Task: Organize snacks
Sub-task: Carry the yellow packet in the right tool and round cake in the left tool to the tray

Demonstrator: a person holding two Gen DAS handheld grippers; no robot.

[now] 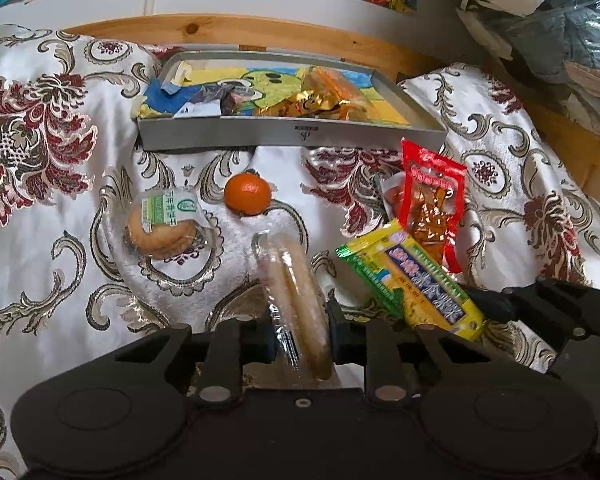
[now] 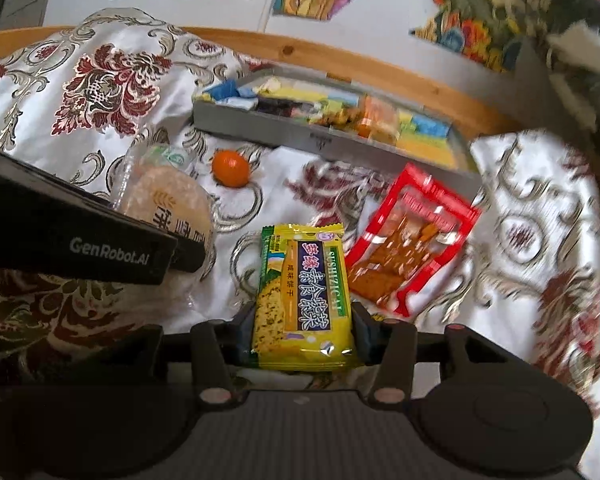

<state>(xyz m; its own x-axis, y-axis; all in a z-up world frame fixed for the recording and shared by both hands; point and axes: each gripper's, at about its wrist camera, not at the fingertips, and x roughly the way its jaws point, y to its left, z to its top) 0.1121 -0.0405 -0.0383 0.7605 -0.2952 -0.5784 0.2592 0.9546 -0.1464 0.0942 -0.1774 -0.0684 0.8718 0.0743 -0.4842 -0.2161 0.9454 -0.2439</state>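
Note:
My left gripper is shut on a round rice cracker in clear wrap, held edge-on above the cloth. In the right wrist view the same cracker shows its flat face, beside the left tool's black body. My right gripper is shut on a yellow-green cracker packet, which also shows in the left wrist view. A grey box at the back holds several wrapped snacks. An orange, a wrapped round pastry and a red packet lie on the cloth.
A white cloth with red and gold flowers covers the surface. A wooden rail runs behind the box. Bagged bedding is piled at the back right. Bright pictures hang on the wall. The right wrist view is blurred on its right side.

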